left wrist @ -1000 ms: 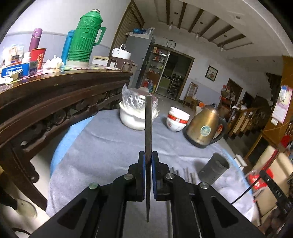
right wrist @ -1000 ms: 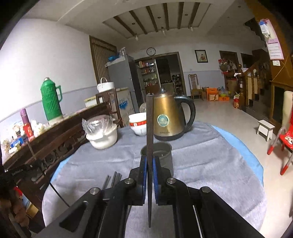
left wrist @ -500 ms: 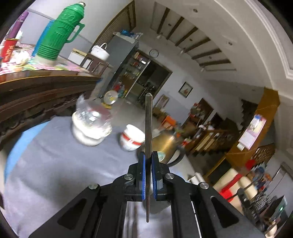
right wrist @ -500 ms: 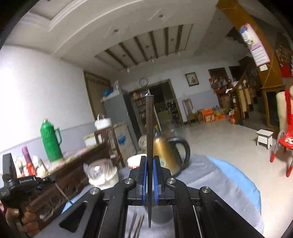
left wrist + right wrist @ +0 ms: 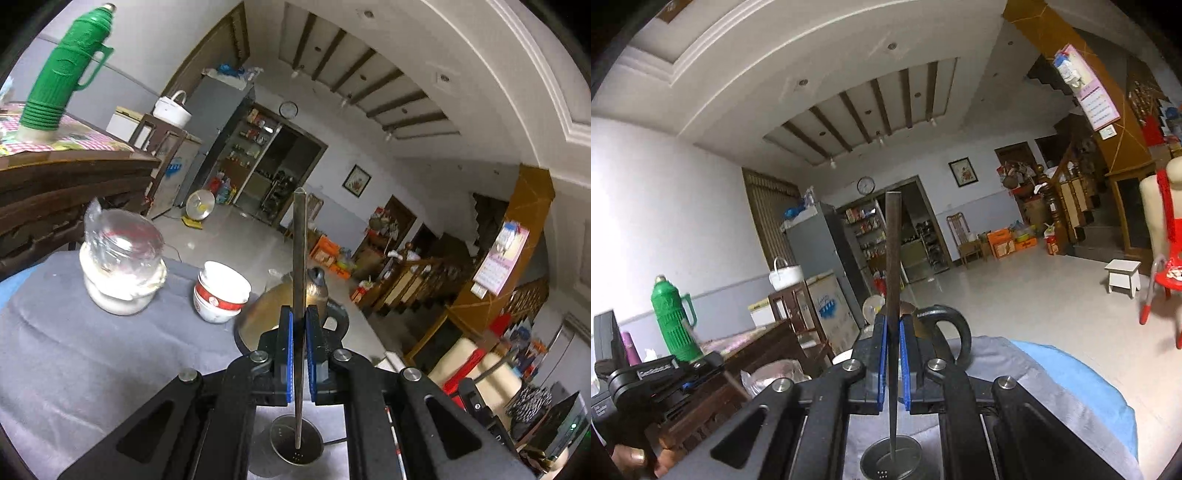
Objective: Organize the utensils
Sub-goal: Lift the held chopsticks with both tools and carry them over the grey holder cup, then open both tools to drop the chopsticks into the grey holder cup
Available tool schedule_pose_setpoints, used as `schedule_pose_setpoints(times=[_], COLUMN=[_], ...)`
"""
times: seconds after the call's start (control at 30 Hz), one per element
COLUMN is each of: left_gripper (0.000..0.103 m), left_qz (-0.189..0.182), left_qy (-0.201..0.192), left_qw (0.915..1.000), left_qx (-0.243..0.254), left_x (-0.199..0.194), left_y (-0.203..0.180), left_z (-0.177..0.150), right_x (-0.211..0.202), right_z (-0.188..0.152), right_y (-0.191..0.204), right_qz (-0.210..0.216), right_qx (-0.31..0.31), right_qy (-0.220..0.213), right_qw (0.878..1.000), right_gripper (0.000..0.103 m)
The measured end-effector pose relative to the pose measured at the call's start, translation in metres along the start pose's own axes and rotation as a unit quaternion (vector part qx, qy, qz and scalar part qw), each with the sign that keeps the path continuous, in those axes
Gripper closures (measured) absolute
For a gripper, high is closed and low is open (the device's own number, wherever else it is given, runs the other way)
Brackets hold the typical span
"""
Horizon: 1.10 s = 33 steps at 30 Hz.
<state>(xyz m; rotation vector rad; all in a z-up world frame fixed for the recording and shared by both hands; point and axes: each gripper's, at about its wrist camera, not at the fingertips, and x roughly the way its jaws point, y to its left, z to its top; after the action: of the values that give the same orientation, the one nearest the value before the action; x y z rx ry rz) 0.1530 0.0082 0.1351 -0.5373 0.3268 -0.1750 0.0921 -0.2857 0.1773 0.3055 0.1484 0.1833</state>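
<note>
though tilted well up toward the ceiling, both views catch the round counter [image 5: 66, 369] under a grey cloth [image 5: 1052, 376], blue at its edge. left tongs [image 5: 299, 354] clamped on a thin metal chopstick [image 5: 300, 258], held upright, lower tip inside the open mouth of a dark metal cup [image 5: 295, 445] standing on the cloth. right tongs [image 5: 894, 363] likewise pinched on a second chopstick [image 5: 893, 258], tip down in the same cup [image 5: 891, 461]. behind, on the cloth: white pot [image 5: 118, 284] wrapped in clear plastic, red-and-white bowl [image 5: 221, 295], bronze kettle [image 5: 266, 317]. beyond, a dark wooden sideboard [image 5: 74, 177] carrying a green flask [image 5: 66, 70], a grey fridge [image 5: 820, 251], wall clock [image 5: 866, 185], tiled floor [image 5: 1034, 288], wooden stairs [image 5: 1078, 206].
</note>
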Motion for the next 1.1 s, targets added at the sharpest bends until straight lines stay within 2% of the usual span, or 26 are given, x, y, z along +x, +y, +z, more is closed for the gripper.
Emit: schedule_pose_setpoints(times=[0.33, 0.67, 0.73, 0.8, 0.83, 0.87, 0.9, 0.97, 1.03, 1.1], left_gripper=[0.096, 0.096, 0.09, 0.069, 0.063, 0.051, 0.042, 0.036, 0.033, 0.026], left_qz=[0.023, 0.035, 0.044, 0.045, 0.044, 0.046, 0.048, 0.051, 0.049, 0.056], left_qy=[0.057, 0.116, 0.12, 0.119, 0.115, 0.107, 0.097, 0.08, 0.065, 0.049], left_qw=[0.997, 0.9888, 0.9873, 0.9877, 0.9884, 0.9893, 0.9903, 0.9916, 0.9927, 0.993], left_qx=[0.048, 0.087, 0.094, 0.091, 0.088, 0.087, 0.087, 0.088, 0.088, 0.092], left_x=[0.044, 0.062, 0.058, 0.051, 0.045, 0.036, 0.026, 0.009, -0.01, -0.034], left_y=[-0.006, -0.009, -0.01, -0.009, -0.009, -0.008, -0.008, -0.006, -0.002, 0.006], left_z=[-0.034, -0.059, -0.059, -0.055, -0.052, -0.048, -0.044, -0.035, -0.028, -0.024], right_x=[0.054, 0.078, 0.078, 0.076, 0.073, 0.068, 0.062, 0.049, 0.036, 0.018], right_z=[-0.038, -0.063, -0.063, -0.061, -0.058, -0.055, -0.051, -0.042, -0.036, -0.03], right_y=[-0.007, -0.015, -0.015, -0.016, -0.015, -0.014, -0.013, -0.012, -0.011, -0.01], right_qz=[0.001, 0.007, -0.006, -0.015, -0.018, -0.023, -0.029, -0.032, -0.034, -0.039], right_qx=[-0.013, -0.018, -0.017, -0.015, -0.015, -0.018, -0.02, -0.019, -0.019, -0.023], right_qy=[0.094, 0.175, 0.186, 0.194, 0.193, 0.188, 0.182, 0.166, 0.15, 0.129], right_qw=[0.995, 0.984, 0.982, 0.981, 0.981, 0.982, 0.983, 0.985, 0.988, 0.991], right_gripper=[0.096, 0.094, 0.094, 0.094, 0.094, 0.093, 0.091, 0.073, 0.025, 0.024])
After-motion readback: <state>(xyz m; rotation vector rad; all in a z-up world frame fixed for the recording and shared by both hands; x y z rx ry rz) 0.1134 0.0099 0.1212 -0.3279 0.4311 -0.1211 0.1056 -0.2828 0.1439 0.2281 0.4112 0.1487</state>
